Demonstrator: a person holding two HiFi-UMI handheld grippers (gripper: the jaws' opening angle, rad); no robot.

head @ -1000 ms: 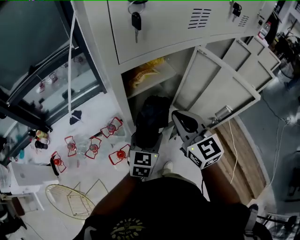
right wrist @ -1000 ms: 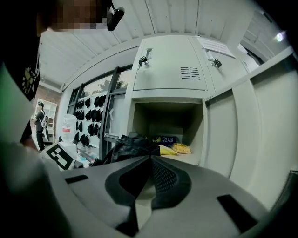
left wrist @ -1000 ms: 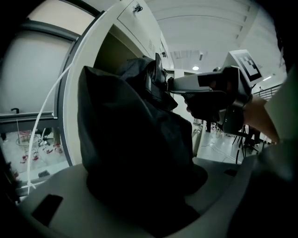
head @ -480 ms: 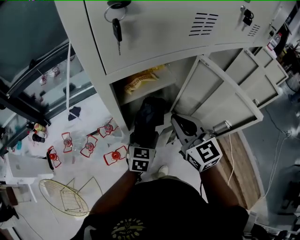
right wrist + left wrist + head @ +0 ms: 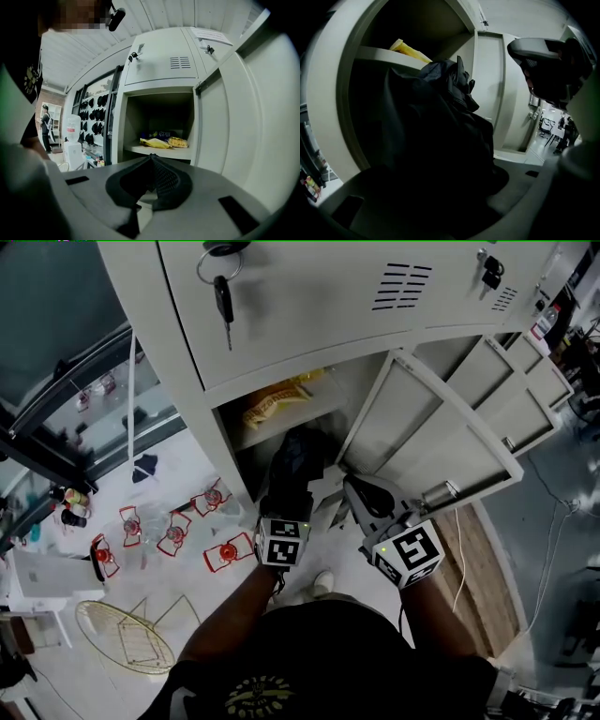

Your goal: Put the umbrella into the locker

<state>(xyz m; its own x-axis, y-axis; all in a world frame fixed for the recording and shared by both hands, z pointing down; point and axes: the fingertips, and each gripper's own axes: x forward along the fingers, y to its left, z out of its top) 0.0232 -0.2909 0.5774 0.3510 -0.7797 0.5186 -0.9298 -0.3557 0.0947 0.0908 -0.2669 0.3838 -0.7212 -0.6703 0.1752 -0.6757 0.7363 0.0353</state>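
The black cloth of a black folded umbrella (image 5: pixel 440 122) is squeezed between the jaws of the left gripper (image 5: pixel 285 519). The jaws are kept apart by the thick bundle, and their pads are hidden under it. The umbrella is seen as a soft, crumpled roll of dark, slightly shiny cloth. Loose folds stick up at its top end, and no handle can be made out. It is held with the top end pointed up and forward, at the mouth of the open lower box of the pale grey metal locker (image 5: pixel 309 310). The top end is just under the pale shelf (image 5: pixel 377 54). How far inside it is cannot be told.

The jaws of the right gripper (image 5: pixel 151 161) are pressed together, and nothing is held between them. This gripper is kept just to the right of the umbrella, beside the open pale grey locker door (image 5: pixel 441 427).

A yellow snack bag (image 5: pixel 157 143) is laid on the shelf. A black key (image 5: pixel 223 301) is hung from the closed door above.
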